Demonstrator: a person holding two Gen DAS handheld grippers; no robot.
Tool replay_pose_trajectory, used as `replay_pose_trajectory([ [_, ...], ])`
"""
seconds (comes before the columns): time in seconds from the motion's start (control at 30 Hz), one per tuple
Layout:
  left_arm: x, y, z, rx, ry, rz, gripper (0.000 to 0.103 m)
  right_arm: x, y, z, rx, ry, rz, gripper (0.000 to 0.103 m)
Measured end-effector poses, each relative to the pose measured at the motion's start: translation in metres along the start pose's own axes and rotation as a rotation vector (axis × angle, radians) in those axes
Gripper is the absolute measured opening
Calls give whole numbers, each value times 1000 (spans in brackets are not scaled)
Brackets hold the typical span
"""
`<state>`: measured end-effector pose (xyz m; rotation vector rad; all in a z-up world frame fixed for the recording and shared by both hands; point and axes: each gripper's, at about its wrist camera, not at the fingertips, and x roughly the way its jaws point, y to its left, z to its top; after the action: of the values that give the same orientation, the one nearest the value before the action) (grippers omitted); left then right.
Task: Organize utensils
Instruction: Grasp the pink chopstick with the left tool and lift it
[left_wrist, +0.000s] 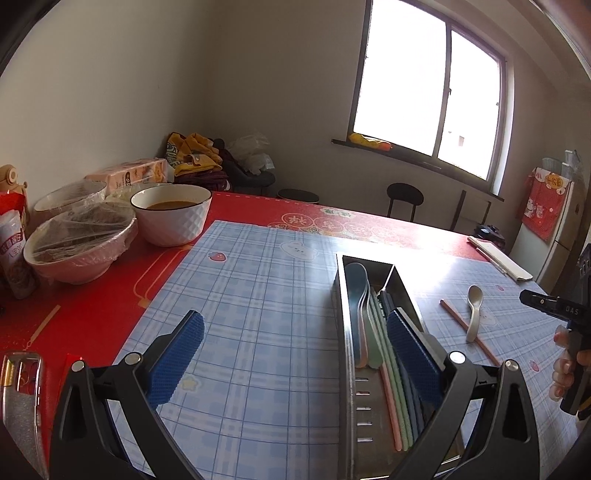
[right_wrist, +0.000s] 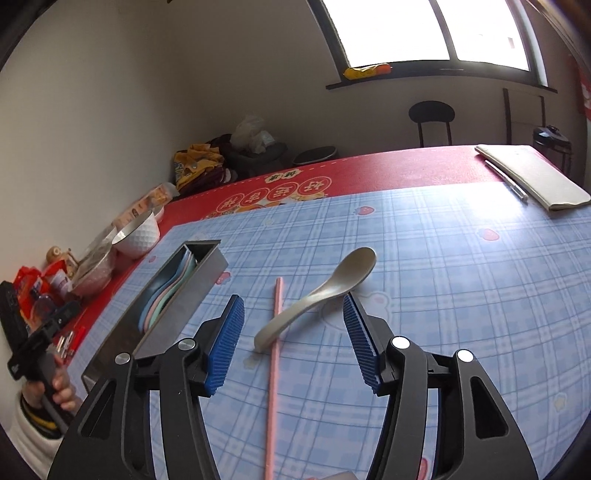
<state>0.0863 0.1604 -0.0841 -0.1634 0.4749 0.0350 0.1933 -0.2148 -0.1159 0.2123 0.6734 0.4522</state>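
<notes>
Right claw (right_wrist: 293, 332) is standing apart, gripping nothing, above 1 pink chopstick (right_wrist: 274, 354) and 1 grey spoon (right_wrist: 317, 295) lying crossed on the tabletop (right_wrist: 461, 280). Left claw (left_wrist: 295, 360) is standing apart, straddling the steel utensil box (left_wrist: 345, 332).

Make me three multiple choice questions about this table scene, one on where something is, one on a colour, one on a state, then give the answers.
1. The beige spoon lies: A in the metal utensil box; B on the plaid mat across the pink chopstick; C in the white bowl.
2. The gripper pads are: A blue; B red; C green.
3. The right gripper is: A shut on the spoon; B shut, empty; C open.

Answers: B, its handle crosses the chopstick on the mat; A, ribbed blue pads; C, the pads stand apart, touching nothing.
</notes>
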Motion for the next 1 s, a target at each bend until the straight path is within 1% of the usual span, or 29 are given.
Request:
replay_pose_trajectory([
  [0.1, -13, -25, 14, -10, -21, -5, 97, 5, -11, 4, -12, -1, -2, 60],
  [0.17, -17, -51, 21, -1, -35, 6, 97, 12, -16, 8, -15, 8, -6, 60],
  [0.23, -17, -82, 24, 18, -34, -11, 97, 16, -20, 11, -20, -5, -3, 60],
  [0.33, -7, -136, 23, 89, -5, -31, 96, 19, -29, 8, 12, -24, 46, 60],
  [0.4, 4, -169, 16, 146, 25, -43, 96, 18, -38, 6, 37, -16, 59, 60],
  [0.47, 19, -198, 6, 195, 67, -55, 96, 11, -49, 5, 91, -42, 77, 60],
  [0.5, 28, -210, 0, 218, 91, -64, 95, 8, -53, 5, 111, -49, 77, 60],
  [0.57, 46, -231, -13, 266, 134, -70, 81, 2, -59, 6, 142, -66, 44, 60],
  [0.63, 64, -244, -24, 289, 190, -65, 75, -2, -66, 6, 175, -77, 22, 60],
  [0.67, 72, -248, -28, 288, 213, -67, 71, -2, -70, 7, 194, -77, 18, 60],
  [0.73, 85, -253, -36, 282, 252, -65, 66, 1, -78, 7, 230, -63, 10, 60],
  [0.77, 91, -254, -38, 277, 269, -63, 61, 2, -81, 7, 248, -53, 12, 60],
  [0.87, 106, -257, -45, 261, 322, -58, 53, 7, -86, 5, 285, -31, 33, 60],
  [1.0, 120, -258, -50, 254, 369, -48, 50, 6, -83, 5, 278, -30, 40, 60],
])
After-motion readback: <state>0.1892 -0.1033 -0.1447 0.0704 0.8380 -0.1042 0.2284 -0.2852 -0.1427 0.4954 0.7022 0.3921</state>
